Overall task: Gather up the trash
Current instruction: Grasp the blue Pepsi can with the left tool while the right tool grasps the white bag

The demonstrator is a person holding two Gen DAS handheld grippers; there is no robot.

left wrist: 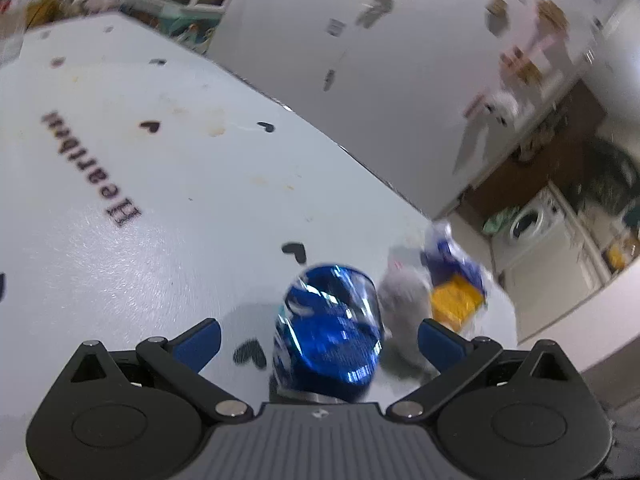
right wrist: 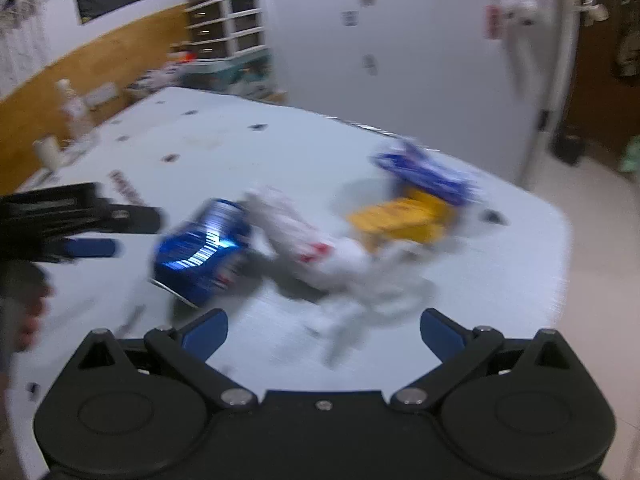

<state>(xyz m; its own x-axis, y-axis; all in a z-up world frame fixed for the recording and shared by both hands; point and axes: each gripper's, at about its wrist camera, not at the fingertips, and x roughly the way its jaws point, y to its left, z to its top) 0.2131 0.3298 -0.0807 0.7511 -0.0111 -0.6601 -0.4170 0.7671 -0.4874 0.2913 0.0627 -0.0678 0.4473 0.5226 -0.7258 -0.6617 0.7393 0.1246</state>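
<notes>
The blue can (left wrist: 328, 332) lies on the table (left wrist: 160, 200), between the left gripper's (left wrist: 320, 340) wide-apart fingers; white paper (left wrist: 404, 300) is at its 2 o'clock; the right gripper (right wrist: 324, 332) is spread too, holding nothing; the can looks light, thin, slippery; pinch its round sides.

Each wrist camera looked forward over its open tongs and down onto the white bench (left wrist: 160, 184), the left very close to the blue can (left wrist: 328, 332), the right farther back, both sharing can and wrappers.
</notes>
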